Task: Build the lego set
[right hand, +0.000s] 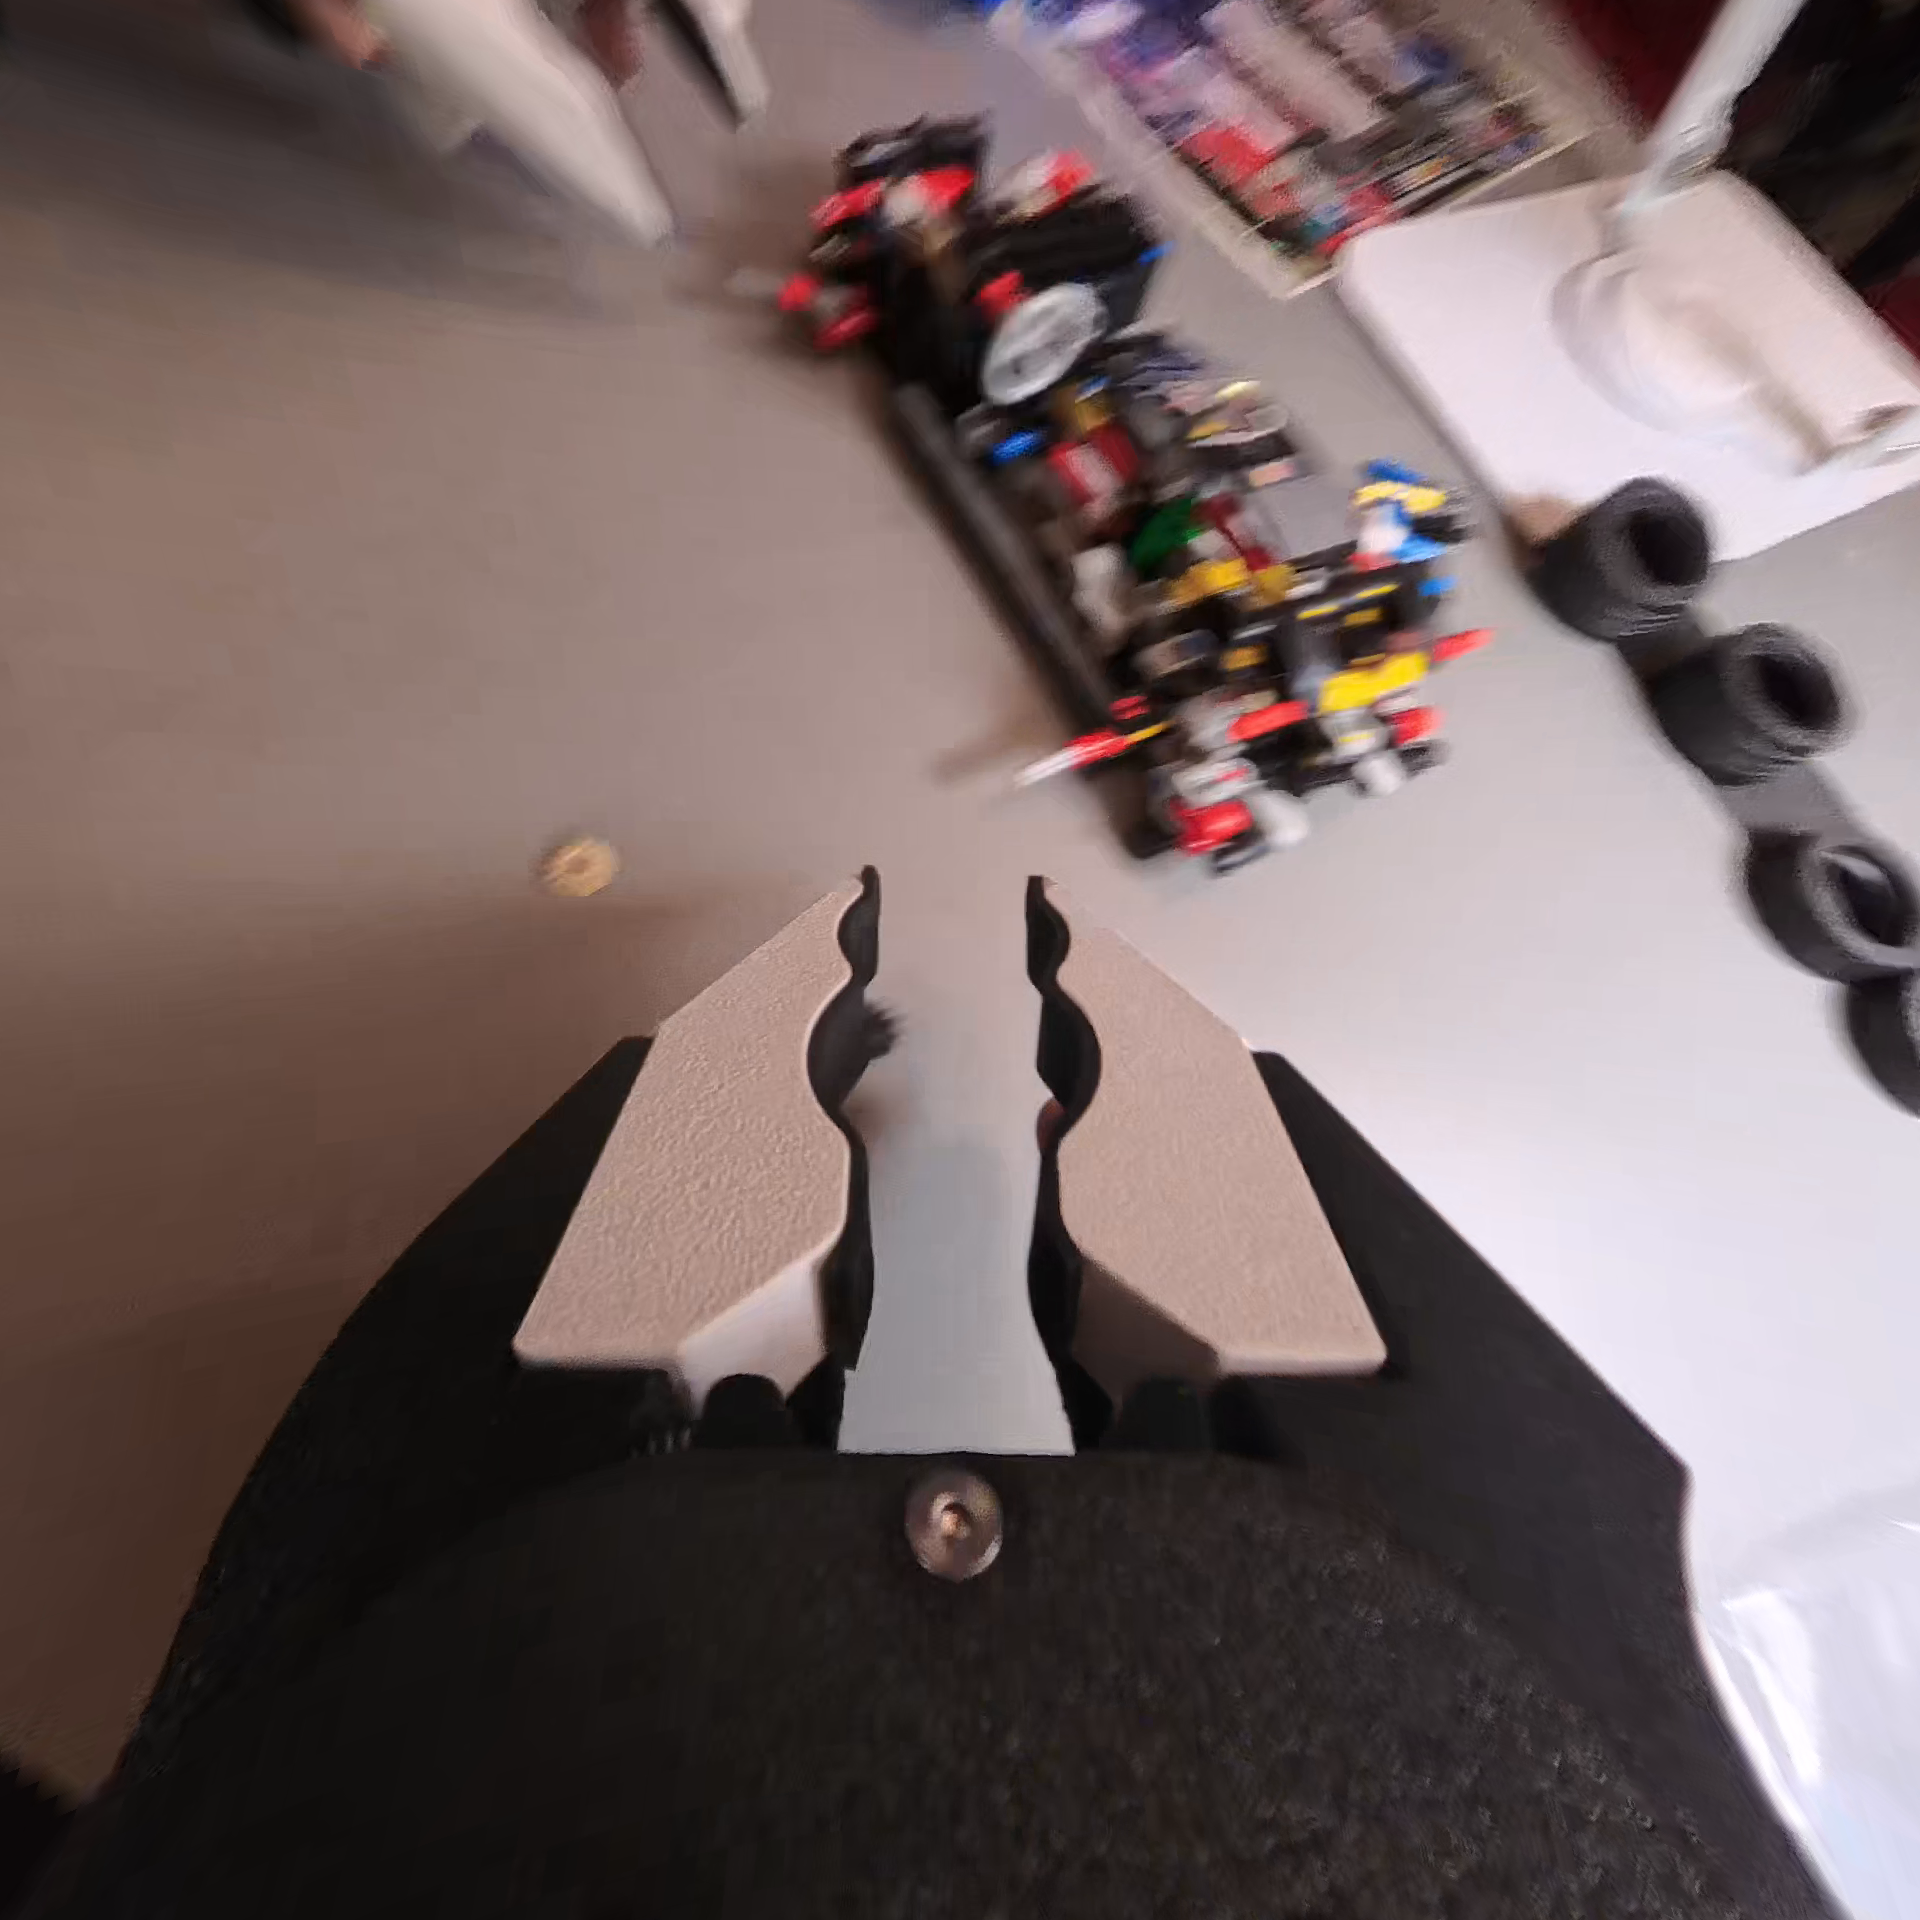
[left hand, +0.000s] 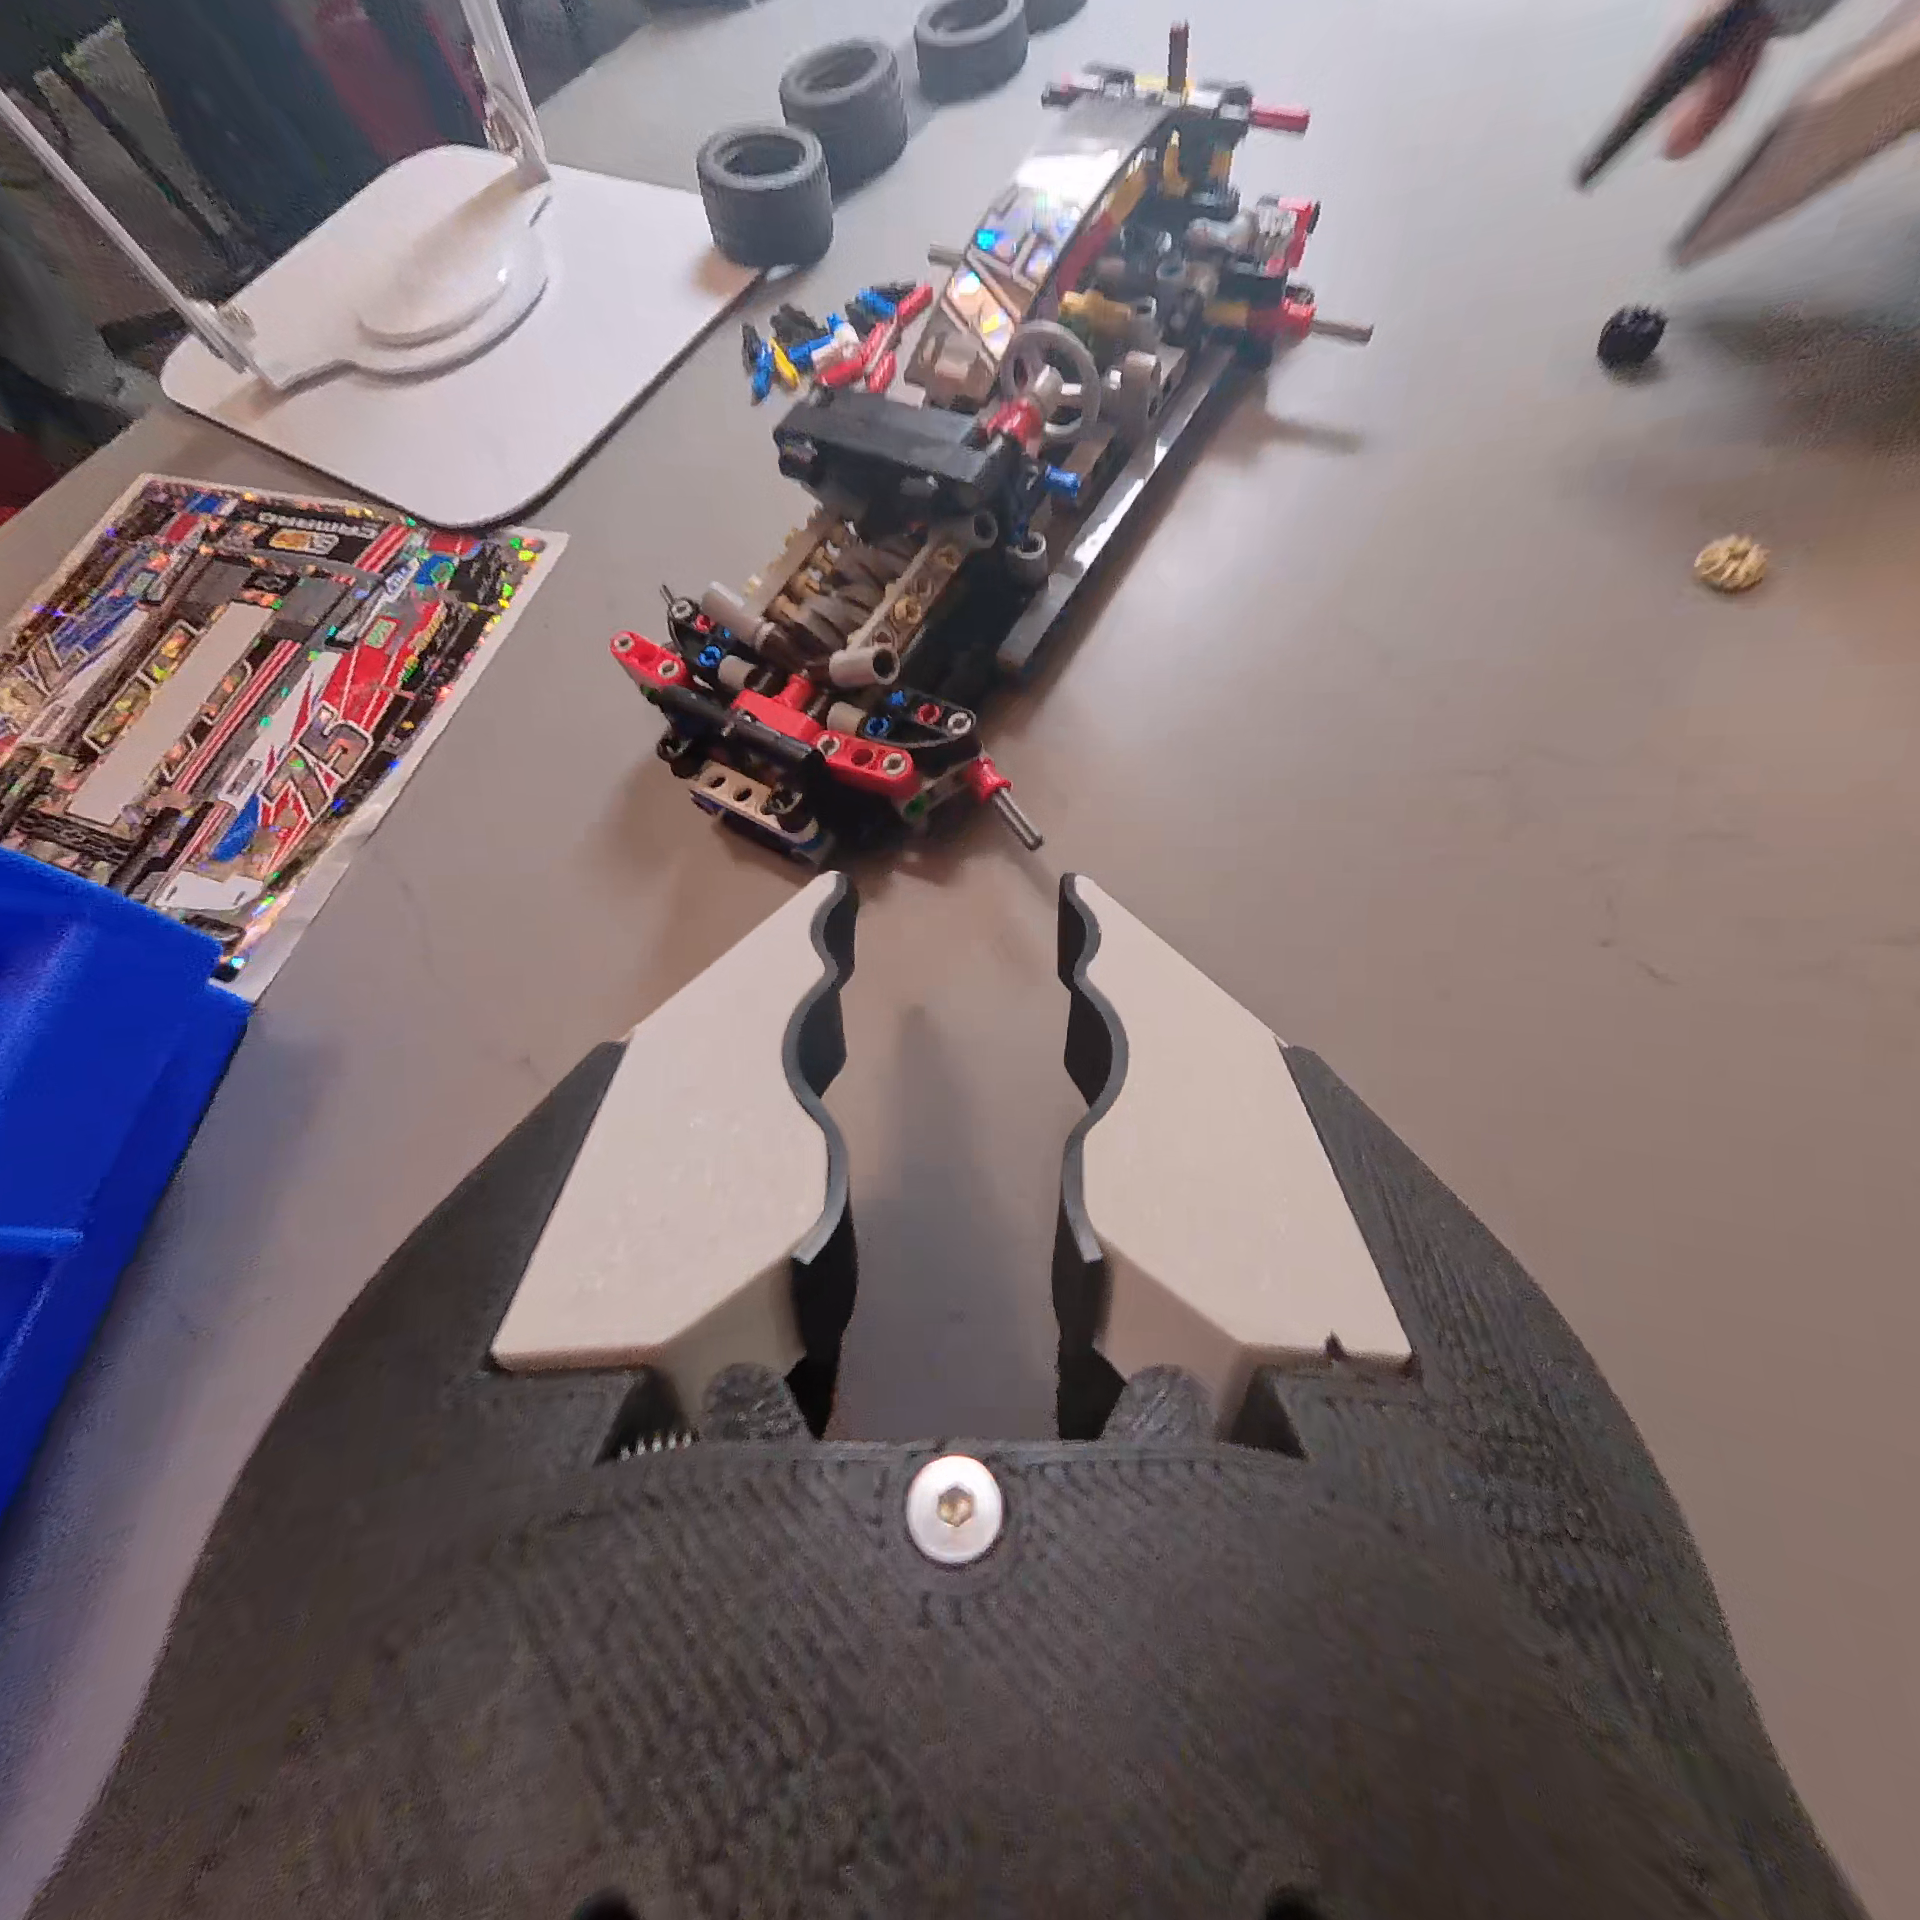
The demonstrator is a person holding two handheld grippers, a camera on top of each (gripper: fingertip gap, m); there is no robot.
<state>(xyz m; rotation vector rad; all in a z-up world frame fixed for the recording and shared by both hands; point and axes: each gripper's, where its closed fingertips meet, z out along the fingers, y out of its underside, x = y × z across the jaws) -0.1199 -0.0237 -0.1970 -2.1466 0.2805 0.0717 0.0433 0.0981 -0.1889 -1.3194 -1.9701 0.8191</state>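
Observation:
A long, part-built lego car chassis [left hand: 935, 540] lies on the grey table, its red and black front end just beyond my left gripper [left hand: 951, 904], which is open and empty. The chassis shows blurred in the right wrist view [right hand: 1132, 540]. A small black gear [left hand: 1631, 338] lies on the table at the right, and a tan gear [left hand: 1730, 563] lies nearer. My right gripper [right hand: 951, 894] is open above the table. The black gear [right hand: 875, 1039] peeks out from under its left finger, and the tan gear [right hand: 579, 865] lies to the left. The right gripper appears blurred at the top right of the left wrist view [left hand: 1704, 94].
Several black tyres [left hand: 769, 192] stand in a row behind the chassis and show in the right wrist view [right hand: 1756, 701]. Loose coloured pins [left hand: 831, 338] lie beside it. A sticker sheet [left hand: 239, 707], a blue bin [left hand: 94, 1091] and a white stand base [left hand: 457, 312] are at the left. Some 20 centimetres of space lies between my two pairs of fingers. To the small black gear [left hand: 1631, 338]: right tips about 4 centimetres, left tips about 20 centimetres.

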